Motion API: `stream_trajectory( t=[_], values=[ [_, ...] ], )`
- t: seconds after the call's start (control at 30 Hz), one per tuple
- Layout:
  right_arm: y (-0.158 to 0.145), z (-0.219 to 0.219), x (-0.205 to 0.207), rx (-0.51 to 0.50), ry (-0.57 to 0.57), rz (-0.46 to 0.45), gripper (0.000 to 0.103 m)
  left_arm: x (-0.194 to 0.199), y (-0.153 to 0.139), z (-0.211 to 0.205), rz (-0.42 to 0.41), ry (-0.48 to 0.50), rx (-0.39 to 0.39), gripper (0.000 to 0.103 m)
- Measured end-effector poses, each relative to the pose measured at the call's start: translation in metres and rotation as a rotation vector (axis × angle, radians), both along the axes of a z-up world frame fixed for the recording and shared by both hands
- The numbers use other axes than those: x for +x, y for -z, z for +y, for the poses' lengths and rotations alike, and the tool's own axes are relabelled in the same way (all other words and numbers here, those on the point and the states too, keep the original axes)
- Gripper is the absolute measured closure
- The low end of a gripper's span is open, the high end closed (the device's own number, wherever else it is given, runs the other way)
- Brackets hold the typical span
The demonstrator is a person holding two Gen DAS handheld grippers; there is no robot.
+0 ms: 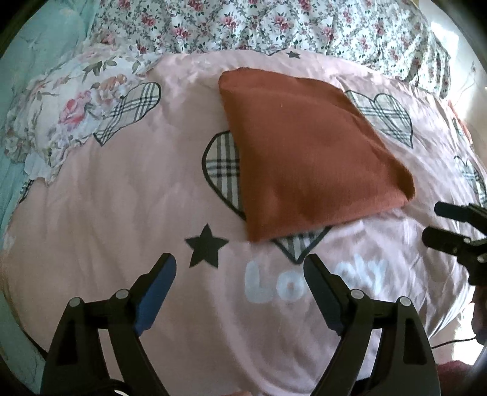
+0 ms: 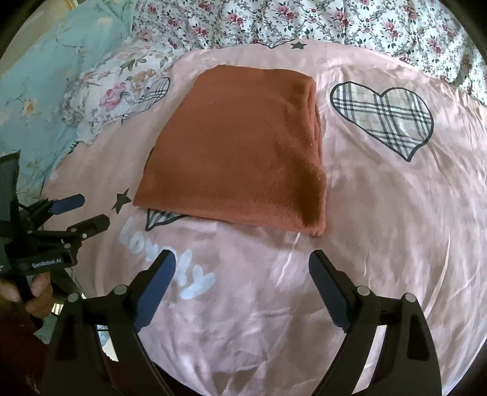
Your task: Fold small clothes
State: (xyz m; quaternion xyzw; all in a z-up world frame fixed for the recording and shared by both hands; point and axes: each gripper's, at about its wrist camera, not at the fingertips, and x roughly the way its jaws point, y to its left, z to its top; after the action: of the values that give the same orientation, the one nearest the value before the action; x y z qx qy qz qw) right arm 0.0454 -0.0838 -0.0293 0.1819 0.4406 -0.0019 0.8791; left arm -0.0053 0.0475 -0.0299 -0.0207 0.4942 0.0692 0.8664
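Observation:
A rust-brown fuzzy garment (image 1: 304,146) lies folded into a flat rectangle on the pink duvet (image 1: 121,198). My left gripper (image 1: 240,262) hovers open just short of its near edge, with nothing between the fingers. In the right wrist view the same folded garment (image 2: 240,146) sits ahead. My right gripper (image 2: 242,257) stands open and empty in front of its near right corner. Each gripper shows in the other's view: the right gripper (image 1: 432,222) at the right edge, the left gripper (image 2: 92,210) at the left, both with jaws apart.
The pink duvet (image 2: 380,213) carries plaid hearts, black stars and white lettering. A floral pillow (image 2: 115,91) lies at the left, a small-flowered sheet (image 2: 334,21) at the back, and teal bedding (image 2: 61,45) far left. A person's hand (image 2: 36,292) holds the left gripper.

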Motion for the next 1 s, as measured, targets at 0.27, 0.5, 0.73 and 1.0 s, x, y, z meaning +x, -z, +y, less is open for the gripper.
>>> stream_trajectory(
  t=[0.27, 0.5, 0.73, 1.0],
  values=[
    [-0.006, -0.012, 0.014, 0.010, 0.011, -0.015, 0.010, 0.019, -0.009, -0.004, -0.018, 0.009, 0.009, 0.014],
    [-0.010, -0.017, 0.035, 0.005, -0.007, -0.014, 0.008, 0.041, -0.009, -0.012, -0.006, 0.019, 0.036, 0.013],
    [-0.012, -0.022, 0.053, 0.001, -0.027, -0.013, 0.007, 0.060, -0.010, -0.014, 0.014, 0.005, 0.066, 0.012],
    [-0.011, -0.027, 0.068, 0.014, -0.040, -0.006, 0.007, 0.071, -0.008, -0.015, 0.027, -0.003, 0.071, 0.010]
  ],
)
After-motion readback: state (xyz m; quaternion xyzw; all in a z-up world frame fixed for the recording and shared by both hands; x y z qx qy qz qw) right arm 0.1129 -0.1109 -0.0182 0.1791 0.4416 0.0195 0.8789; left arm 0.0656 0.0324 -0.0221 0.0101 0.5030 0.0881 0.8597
